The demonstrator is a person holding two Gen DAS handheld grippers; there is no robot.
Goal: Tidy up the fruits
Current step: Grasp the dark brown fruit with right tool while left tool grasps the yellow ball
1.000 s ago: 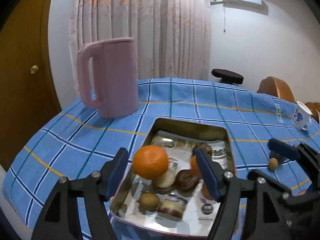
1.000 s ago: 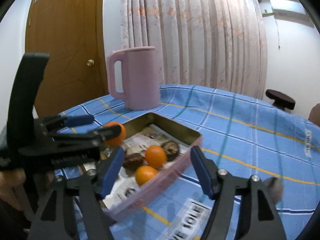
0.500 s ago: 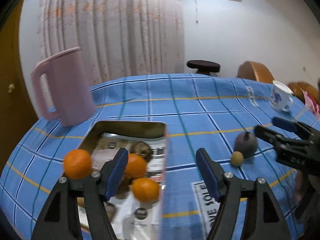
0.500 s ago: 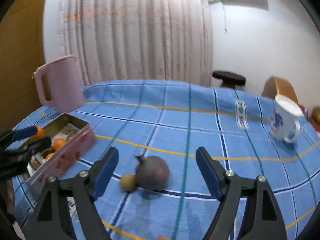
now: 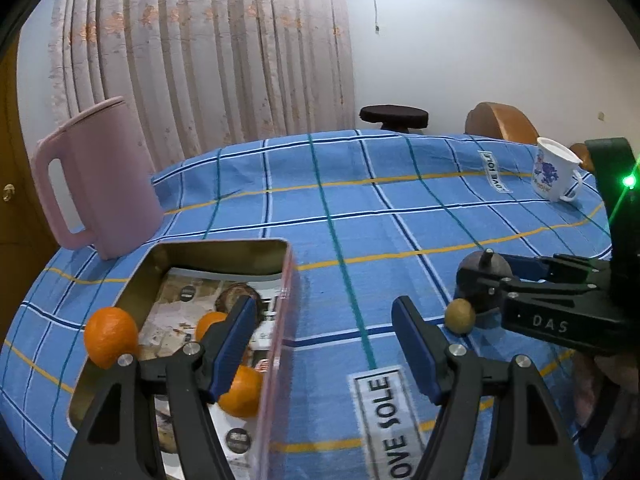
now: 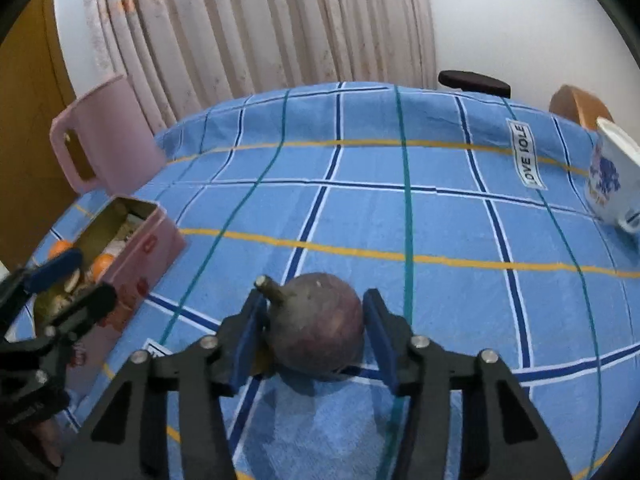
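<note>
A dark purple round fruit with a stem (image 6: 316, 320) sits on the blue checked cloth between the open jaws of my right gripper (image 6: 314, 338); the pads stand beside it, contact unclear. The fruit (image 5: 486, 270) and a small yellow-green fruit (image 5: 460, 316) also show in the left wrist view. My left gripper (image 5: 324, 346) is open and empty, over the right wall of the pink tin (image 5: 276, 344). The tin holds oranges (image 5: 244, 390) and other fruit. One orange (image 5: 110, 336) sits at the tin's left rim.
A pink jug (image 5: 100, 184) stands behind the tin. A white cup with blue print (image 5: 554, 176) stands at the far right of the table (image 5: 360, 208). A stool and a wooden chair are beyond the table's far edge.
My right gripper has moved in on the purple fruit, which now sits between its jaws. My left gripper has swung right, off the tin's middle.
</note>
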